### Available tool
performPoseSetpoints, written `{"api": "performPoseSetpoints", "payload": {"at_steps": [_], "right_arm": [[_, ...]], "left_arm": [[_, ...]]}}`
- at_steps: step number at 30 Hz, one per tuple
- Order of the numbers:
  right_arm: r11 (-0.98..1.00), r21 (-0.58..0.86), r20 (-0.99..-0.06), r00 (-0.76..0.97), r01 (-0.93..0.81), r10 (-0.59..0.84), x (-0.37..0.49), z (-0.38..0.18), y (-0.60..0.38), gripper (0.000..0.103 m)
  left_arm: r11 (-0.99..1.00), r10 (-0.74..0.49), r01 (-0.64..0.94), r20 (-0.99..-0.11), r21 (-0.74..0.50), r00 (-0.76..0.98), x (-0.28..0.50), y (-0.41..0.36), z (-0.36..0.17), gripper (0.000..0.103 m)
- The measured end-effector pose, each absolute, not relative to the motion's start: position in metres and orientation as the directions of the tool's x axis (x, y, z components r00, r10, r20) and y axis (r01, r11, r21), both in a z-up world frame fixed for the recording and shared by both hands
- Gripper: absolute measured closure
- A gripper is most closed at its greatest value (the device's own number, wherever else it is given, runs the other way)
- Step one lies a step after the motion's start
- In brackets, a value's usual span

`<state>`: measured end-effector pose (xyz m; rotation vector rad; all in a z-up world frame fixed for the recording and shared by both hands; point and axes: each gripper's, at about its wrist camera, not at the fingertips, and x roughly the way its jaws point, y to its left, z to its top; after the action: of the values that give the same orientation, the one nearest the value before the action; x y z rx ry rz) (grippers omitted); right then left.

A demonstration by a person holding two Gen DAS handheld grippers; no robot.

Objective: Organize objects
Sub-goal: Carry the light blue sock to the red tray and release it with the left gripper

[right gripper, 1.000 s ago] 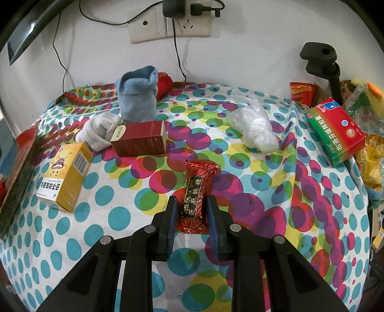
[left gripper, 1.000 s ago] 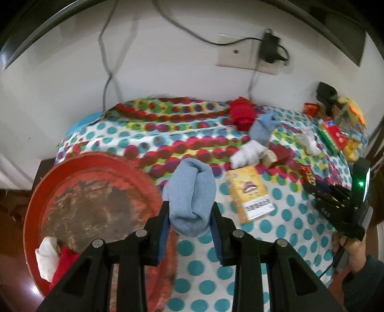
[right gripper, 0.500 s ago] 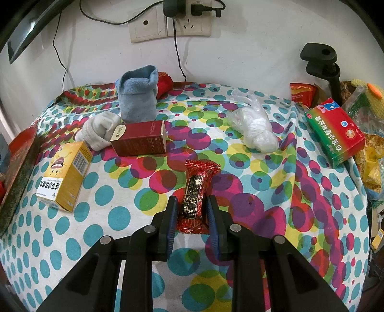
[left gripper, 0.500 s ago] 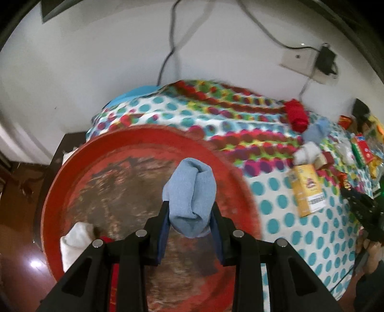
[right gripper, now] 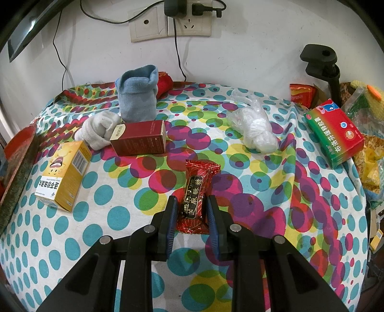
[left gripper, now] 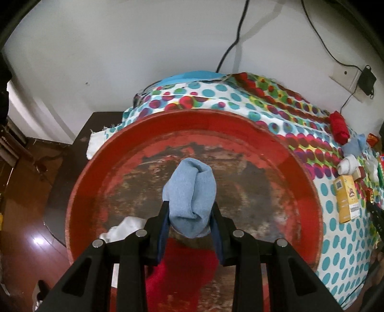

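My left gripper (left gripper: 189, 213) is shut on a rolled light-blue sock (left gripper: 190, 194) and holds it above the middle of a big worn red tray (left gripper: 252, 134). A white sock (left gripper: 124, 226) and a red sock (left gripper: 184, 268) lie in the tray under the fingers. My right gripper (right gripper: 192, 204) is shut on a red and black snack wrapper (right gripper: 196, 192) that lies flat on the dotted tablecloth (right gripper: 108, 216). Further back on the cloth stand another blue sock (right gripper: 138, 93), a white sock (right gripper: 98, 130), a dark red box (right gripper: 139, 140) and a yellow box (right gripper: 63, 175).
A clear plastic bag (right gripper: 254, 124) and a green and red box (right gripper: 336, 132) lie at the right of the cloth, beside snack packs and a black clamp stand (right gripper: 321, 62). Wall sockets with cables (right gripper: 172, 21) are behind. The tray's edge (right gripper: 14, 172) sits at the cloth's left; dark floor (left gripper: 24, 240) lies beyond.
My left gripper has swung left with the blue sock, from over the dotted cloth to over the middle of the red tray. The right gripper and wrapper have not moved.
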<state>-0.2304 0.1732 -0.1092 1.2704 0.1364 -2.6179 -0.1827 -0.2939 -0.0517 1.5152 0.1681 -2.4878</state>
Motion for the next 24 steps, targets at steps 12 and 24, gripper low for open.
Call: {"api": "performPoseSetpoints", "payload": {"at_steps": [12,24], "right_arm": [[-0.969,0.013,-0.785,-0.598,0.247,-0.163,-0.231,-0.108,0.171,0.079],[-0.968,0.005,-0.786,-0.598,0.249,-0.158,-0.231,-0.106,0.171,0.079]], "left_arm": [[-0.960,-0.133,0.281,-0.901,0.013,-0.413,-0.177,-0.316,-0.058,0.063],[-0.962,-0.177,0.268,-0.870,0.054,-0.460,-0.142,-0.296,-0.036,0.052]]}}
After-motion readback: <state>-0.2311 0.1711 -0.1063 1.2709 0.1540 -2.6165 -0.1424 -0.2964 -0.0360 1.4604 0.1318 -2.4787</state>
